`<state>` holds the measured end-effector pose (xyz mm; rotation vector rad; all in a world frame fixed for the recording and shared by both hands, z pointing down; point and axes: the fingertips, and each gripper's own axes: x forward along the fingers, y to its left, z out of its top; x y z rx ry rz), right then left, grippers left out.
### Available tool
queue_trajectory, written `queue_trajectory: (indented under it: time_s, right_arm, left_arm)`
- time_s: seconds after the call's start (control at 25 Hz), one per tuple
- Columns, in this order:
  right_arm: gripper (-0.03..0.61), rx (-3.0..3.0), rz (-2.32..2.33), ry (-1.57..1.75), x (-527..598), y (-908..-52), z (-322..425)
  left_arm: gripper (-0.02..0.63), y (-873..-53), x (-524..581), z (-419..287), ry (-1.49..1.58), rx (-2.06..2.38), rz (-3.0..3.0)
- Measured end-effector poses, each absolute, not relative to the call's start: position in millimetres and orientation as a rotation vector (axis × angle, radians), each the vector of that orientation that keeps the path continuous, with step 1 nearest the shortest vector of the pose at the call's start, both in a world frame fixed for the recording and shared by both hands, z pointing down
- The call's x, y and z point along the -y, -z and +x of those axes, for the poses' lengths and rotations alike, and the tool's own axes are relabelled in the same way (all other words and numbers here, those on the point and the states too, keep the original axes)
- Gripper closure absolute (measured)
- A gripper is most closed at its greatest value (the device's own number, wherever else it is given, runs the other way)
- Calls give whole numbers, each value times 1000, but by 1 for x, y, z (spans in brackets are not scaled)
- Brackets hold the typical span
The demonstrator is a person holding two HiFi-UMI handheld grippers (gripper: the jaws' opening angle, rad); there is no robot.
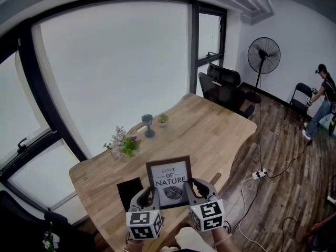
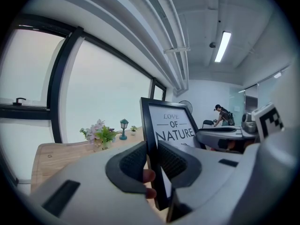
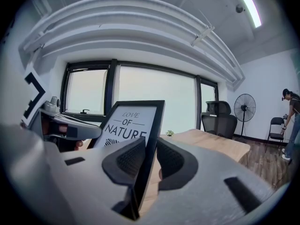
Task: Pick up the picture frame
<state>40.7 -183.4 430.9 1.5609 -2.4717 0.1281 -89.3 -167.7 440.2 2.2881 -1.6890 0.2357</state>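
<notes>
over smooth wooden table (image 1: pixel 210 125), ribbed pads (image 2: pixel 174 162) clamp rectangular black picture frame (image 1: pixel 169 180).

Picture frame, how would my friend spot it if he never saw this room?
Look at the long wooden table by the big windows. Over its near end, the left gripper and right gripper pinch a black frame by its sides. Only it has words: LOVE OF NATURE.

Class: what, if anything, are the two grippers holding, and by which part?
The picture frame: left gripper clamps its left edge, right gripper its right edge.
</notes>
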Motion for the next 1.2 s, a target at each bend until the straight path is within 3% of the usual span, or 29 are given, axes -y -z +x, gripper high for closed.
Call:
queue_trajectory:
  time_s: [1.2]
  right_arm:
    - [503,2564,1649,71,154,-350,43]
  left_arm:
    - [545,-363,147,-88,-121,1726,2438]
